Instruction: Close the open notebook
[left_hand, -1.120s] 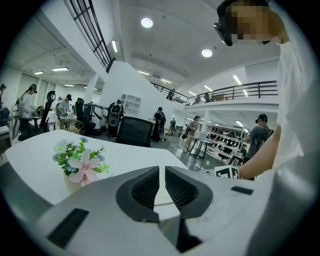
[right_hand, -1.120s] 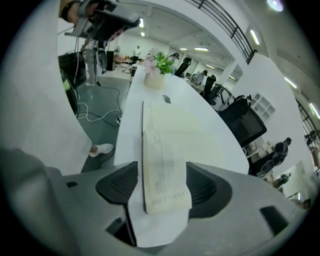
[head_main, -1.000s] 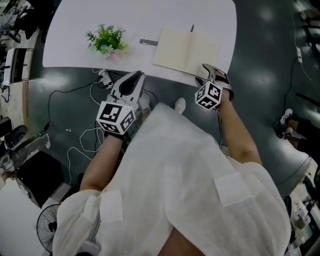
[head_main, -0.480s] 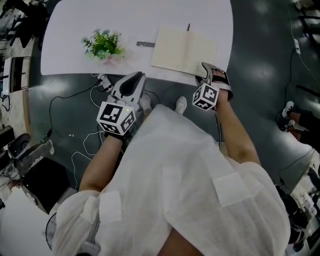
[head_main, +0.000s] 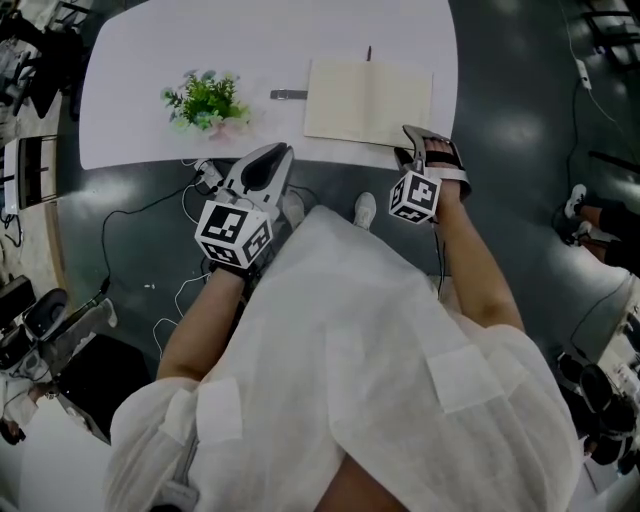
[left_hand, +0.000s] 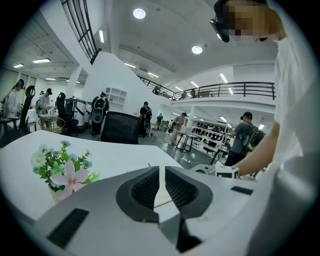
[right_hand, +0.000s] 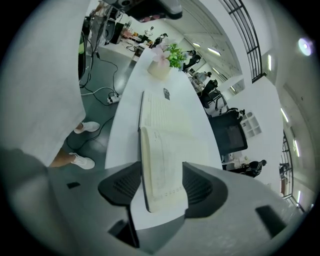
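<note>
The open notebook (head_main: 368, 100) lies flat on the white table (head_main: 200, 40), cream pages up. My right gripper (head_main: 425, 140) is at its near right corner. In the right gripper view the notebook's right-hand block of pages (right_hand: 160, 150) stands lifted on edge between the jaws of the right gripper (right_hand: 161, 187). The jaws are closing, and a gap still shows beside the right pad. My left gripper (head_main: 272, 150) hovers off the table's near edge, left of the notebook. In its own view the left gripper (left_hand: 162, 172) is shut with nothing in it.
A small potted plant (head_main: 207, 100) with a pink flower stands on the table left of the notebook. A small dark clip (head_main: 288, 95) lies between them. Cables and a power strip (head_main: 205, 170) lie on the floor below the table's edge.
The head view has drifted a little. Both grippers stay where they were, the right one at the notebook's near right corner.
</note>
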